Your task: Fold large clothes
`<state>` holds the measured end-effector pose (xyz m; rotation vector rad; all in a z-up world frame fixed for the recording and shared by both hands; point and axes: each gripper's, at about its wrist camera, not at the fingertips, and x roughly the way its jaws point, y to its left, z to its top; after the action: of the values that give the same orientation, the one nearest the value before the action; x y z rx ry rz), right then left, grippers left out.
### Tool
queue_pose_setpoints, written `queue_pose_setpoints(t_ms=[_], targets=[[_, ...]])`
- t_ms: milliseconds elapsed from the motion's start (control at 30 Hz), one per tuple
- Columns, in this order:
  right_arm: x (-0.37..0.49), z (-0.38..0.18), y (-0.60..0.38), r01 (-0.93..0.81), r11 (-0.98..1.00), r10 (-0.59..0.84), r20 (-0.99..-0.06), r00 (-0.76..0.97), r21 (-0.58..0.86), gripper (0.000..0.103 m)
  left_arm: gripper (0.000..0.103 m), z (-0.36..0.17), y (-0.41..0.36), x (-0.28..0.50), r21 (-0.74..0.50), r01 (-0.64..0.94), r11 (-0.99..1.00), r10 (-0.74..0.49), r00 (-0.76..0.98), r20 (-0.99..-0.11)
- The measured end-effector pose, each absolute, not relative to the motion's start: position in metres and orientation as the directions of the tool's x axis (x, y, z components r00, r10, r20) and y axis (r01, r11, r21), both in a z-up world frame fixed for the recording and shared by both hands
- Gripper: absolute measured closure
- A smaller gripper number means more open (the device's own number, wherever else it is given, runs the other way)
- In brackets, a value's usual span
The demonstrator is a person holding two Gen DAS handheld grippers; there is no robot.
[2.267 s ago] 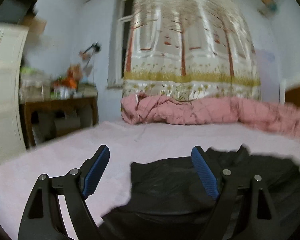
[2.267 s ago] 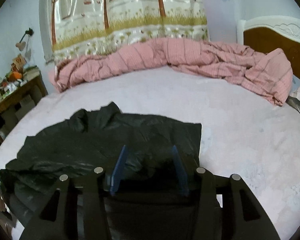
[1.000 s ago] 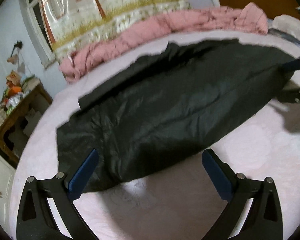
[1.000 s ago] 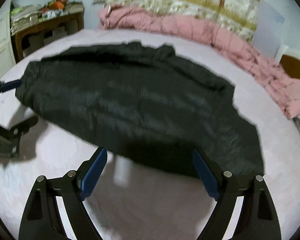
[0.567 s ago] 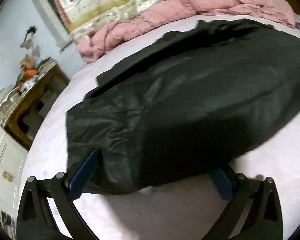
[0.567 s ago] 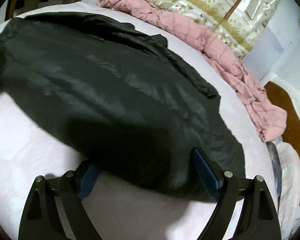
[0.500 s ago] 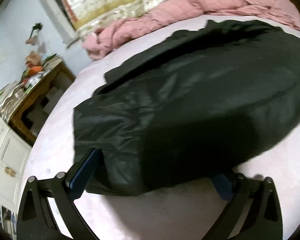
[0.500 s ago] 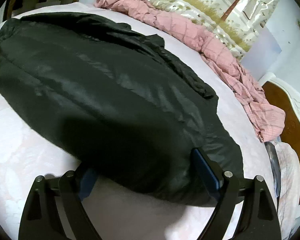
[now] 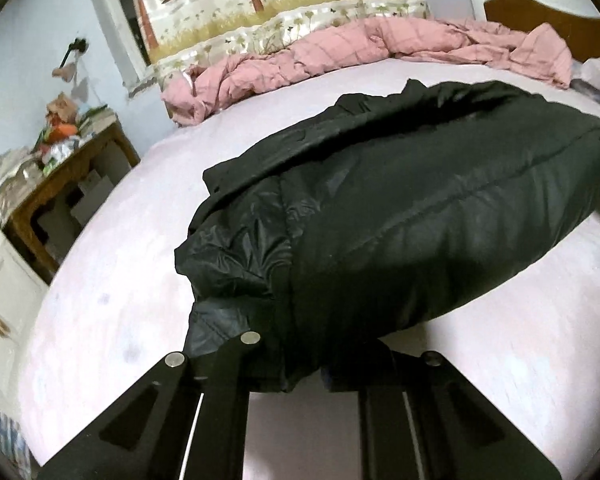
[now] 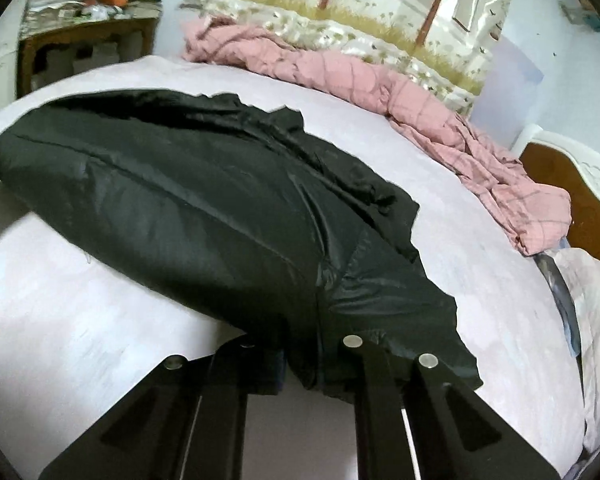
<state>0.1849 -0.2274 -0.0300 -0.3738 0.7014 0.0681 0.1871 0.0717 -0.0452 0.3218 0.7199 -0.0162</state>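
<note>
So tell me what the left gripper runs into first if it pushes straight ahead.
The black jacket: the left gripper is closing with the hem between its jaws, and the jacket's bulk lies directly ahead. Beyond it, probably the pink blanket, though depth is unclear.

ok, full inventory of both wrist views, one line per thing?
jacket: 1, black, spread across the middle of the bed, near edge bunched in both claws
bed: 1, pale pink sheet, under the jacket
quilt: 1, pink check, heaped along the bed's far side
curtain: 1, cream with a tree print, behind the quilt
headboard: 1, brown with white trim, at one end of the bed
desk: 1, brown wood, cluttered, beside the bed
left claw: 1, black, closing on the jacket's edge
right claw: 1, black, closing on the jacket's edge
</note>
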Motion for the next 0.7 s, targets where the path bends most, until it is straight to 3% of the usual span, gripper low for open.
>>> queue_pose_setpoints(t_ms=[167, 333, 533, 600, 700], targets=[[0.119, -0.029, -0.220, -0.268, 0.903, -0.033, -0.676, 0.736, -0.335, 0.091, 0.089, -0.034, 0.082, 0.137, 0.230, 0.157, 0.960, 0.048, 0.720, -0.692], [0.100, -0.017, -0.230, -0.256, 0.930, -0.008, -0.709, 0.705, -0.265, 0.088, 0.079, -0.015, 0.090, 0.128, 0.175, 0.178, 0.968, 0.007, 0.682, -0.731], [0.120, 0.026, -0.239, -0.233, 0.947, 0.040, -0.639, 0.769, -0.221, 0.086, 0.078, 0.036, 0.090, 0.149, 0.140, 0.161, 0.977, -0.033, 0.763, -0.646], [0.140, 0.043, -0.240, -0.224, 0.944, 0.031, -0.610, 0.792, -0.243, 0.086, 0.072, 0.054, 0.087, 0.170, 0.148, 0.171, 0.974, -0.046, 0.793, -0.608], [0.189, 0.061, -0.247, -0.208, 0.956, 0.046, -0.595, 0.802, -0.206, 0.086, 0.070, 0.065, 0.082, 0.222, 0.154, 0.129, 0.980, -0.015, 0.811, -0.585]])
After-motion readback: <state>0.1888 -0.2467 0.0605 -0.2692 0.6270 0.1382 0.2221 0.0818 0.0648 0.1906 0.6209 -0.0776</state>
